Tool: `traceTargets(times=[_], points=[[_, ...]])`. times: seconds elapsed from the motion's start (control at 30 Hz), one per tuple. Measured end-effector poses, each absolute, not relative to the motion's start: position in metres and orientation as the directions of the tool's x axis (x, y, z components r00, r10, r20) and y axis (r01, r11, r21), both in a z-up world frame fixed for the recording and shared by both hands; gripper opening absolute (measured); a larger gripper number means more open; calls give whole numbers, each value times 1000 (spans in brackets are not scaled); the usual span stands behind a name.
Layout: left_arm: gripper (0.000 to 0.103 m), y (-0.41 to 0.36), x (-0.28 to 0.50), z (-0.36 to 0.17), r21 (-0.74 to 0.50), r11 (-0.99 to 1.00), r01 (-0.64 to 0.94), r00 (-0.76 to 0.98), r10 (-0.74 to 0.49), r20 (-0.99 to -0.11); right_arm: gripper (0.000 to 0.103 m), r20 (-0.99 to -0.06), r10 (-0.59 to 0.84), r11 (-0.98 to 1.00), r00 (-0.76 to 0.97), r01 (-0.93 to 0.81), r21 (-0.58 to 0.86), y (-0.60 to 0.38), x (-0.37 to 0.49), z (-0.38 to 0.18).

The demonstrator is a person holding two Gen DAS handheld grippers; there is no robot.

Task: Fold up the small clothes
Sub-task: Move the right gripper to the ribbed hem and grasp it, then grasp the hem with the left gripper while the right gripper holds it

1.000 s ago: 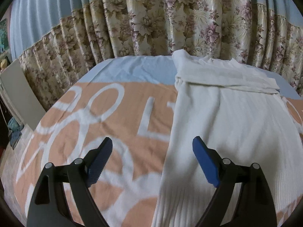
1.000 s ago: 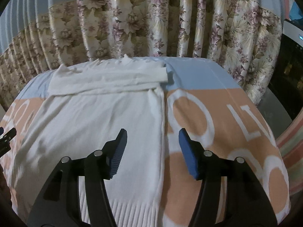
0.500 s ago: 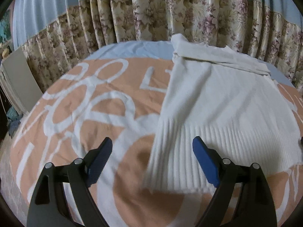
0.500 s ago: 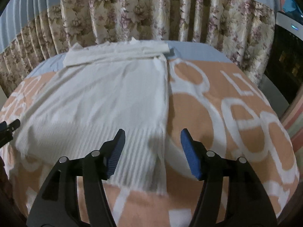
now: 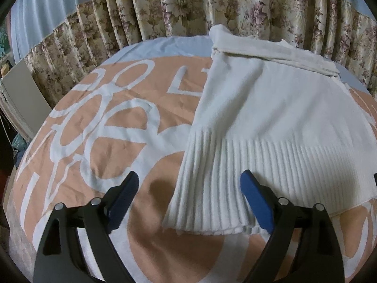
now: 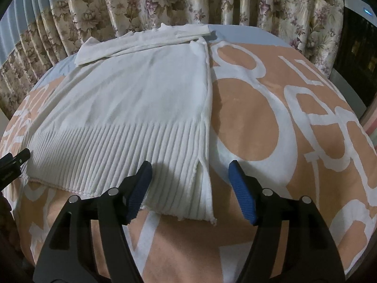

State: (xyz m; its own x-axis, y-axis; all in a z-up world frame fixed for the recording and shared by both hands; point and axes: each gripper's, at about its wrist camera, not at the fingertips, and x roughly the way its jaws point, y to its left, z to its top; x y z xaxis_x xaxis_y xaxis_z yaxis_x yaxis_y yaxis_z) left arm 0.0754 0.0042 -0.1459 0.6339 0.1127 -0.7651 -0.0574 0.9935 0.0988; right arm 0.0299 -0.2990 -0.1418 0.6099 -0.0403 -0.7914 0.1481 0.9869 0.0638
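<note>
A white knit sweater [image 5: 271,118] lies flat on the bed, its ribbed hem toward me and its sleeves folded across the top by the curtain. My left gripper [image 5: 188,198] is open and empty, hovering just before the hem's left corner [image 5: 174,221]. The sweater also shows in the right wrist view [image 6: 141,99]. My right gripper [image 6: 190,188] is open and empty, straddling the hem's right corner [image 6: 205,210]. The left gripper's tip [image 6: 16,160] shows at the left edge of the right wrist view.
The bed is covered by an orange and white patterned blanket [image 5: 99,127], [image 6: 271,122]. Floral curtains [image 5: 188,7] hang behind the bed. A pale board [image 5: 21,94] stands at the left and a dark appliance [image 6: 355,47] at the right.
Both grippers have pulled back from over the sweater's body toward its hem; the ribbed hem and bottom corners are now in view. Both stayed open.
</note>
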Motion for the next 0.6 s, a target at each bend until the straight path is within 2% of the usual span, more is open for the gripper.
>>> traceTargets(times=[0.1,0.17,0.23,0.33,0.6], points=[[91,5,76,-147,93,994,-61,631,111,-767,66,-789,-31,987,614,142,72,-299,30,-142],[91,4,76,-147,93,994,-57,628,108,-770,55,-784,-17,989,621,126,79,-298,29,-142],[91,5,76,-147,90,995,-53,626,103,-773,28,-776,4,991,631,99,86,-295,29,-142],[91,4,76,-147,98,994,-50,627,108,-772,17,-768,6,994,641,78,73,-290,28,-141],[91,-21,74,-148,243,970,-5,653,188,-734,15,-766,-1,996,643,70,57,-288,27,-140]])
